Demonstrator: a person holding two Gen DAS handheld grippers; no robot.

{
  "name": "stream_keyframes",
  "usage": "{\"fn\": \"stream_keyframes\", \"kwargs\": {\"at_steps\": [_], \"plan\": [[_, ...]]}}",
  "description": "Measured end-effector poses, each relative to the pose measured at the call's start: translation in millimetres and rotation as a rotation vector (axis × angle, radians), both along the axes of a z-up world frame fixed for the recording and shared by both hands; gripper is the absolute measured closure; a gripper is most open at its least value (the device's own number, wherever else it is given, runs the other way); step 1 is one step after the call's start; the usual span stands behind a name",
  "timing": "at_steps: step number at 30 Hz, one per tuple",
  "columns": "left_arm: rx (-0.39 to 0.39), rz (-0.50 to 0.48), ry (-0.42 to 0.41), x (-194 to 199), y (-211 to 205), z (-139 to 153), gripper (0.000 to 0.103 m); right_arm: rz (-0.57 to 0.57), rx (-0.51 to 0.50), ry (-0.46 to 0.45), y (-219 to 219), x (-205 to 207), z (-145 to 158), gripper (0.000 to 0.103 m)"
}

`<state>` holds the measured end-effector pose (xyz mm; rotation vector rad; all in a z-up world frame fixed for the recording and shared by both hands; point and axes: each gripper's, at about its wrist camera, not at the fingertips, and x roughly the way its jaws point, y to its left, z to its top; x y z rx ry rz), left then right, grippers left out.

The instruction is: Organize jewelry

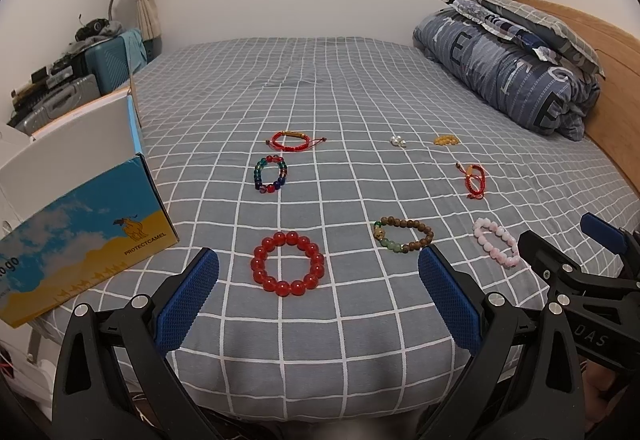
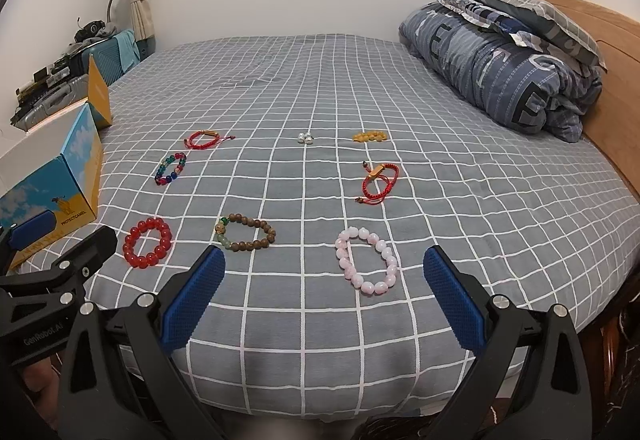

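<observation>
Several bracelets lie on the grey checked bed. A red bead bracelet lies just ahead of my open, empty left gripper. A pink bead bracelet lies just ahead of my open, empty right gripper. A brown wooden bead bracelet lies between them. Farther off lie a multicoloured bead bracelet, two red cord bracelets, a small white piece and a yellow bead piece.
An open blue and yellow cardboard box stands at the bed's left edge. A folded blue quilt with pillows lies at the far right against the wooden headboard. Suitcases and clutter stand beyond the box.
</observation>
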<state>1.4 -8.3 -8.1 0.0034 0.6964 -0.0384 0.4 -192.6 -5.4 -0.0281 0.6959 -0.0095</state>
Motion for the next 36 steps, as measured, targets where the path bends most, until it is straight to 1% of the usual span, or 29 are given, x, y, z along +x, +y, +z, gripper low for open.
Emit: {"fn": "stream_keyframes", "kwargs": {"at_steps": [9, 14, 17, 20, 23, 27, 29, 33, 36], "plan": [[0.0, 0.0, 0.012, 5, -1, -1, 0.005, -0.001, -0.008, -0.009, 1, -1, 2, 0.007], [-0.003, 0.004, 0.041, 18, 0, -2, 0.005, -0.009, -0.005, -0.021, -5, 1, 12, 0.007], [-0.007, 0.004, 0.051, 29, 0, 3, 0.005, -0.025, -0.013, -0.039, -10, 5, 22, 0.007], [-0.03, 0.005, 0.057, 41, 4, 11, 0.005, -0.027, 0.0, -0.043, -18, 13, 31, 0.007], [-0.026, 0.02, 0.044, 54, 8, 21, 0.005, -0.042, 0.0, -0.037, -25, 28, 38, 0.007], [0.002, 0.033, 0.053, 87, 10, 32, 0.005, -0.001, 0.05, 0.005, -31, 53, 45, 0.007], [0.008, 0.04, 0.062, 104, 11, 37, 0.005, -0.003, 0.051, 0.01, -33, 64, 48, 0.007], [0.0, 0.038, 0.084, 131, 12, 41, 0.005, -0.02, 0.044, 0.038, -36, 95, 46, 0.007], [-0.008, 0.033, 0.117, 155, 16, 38, 0.005, -0.025, 0.05, 0.069, -39, 118, 39, 0.007]]}}
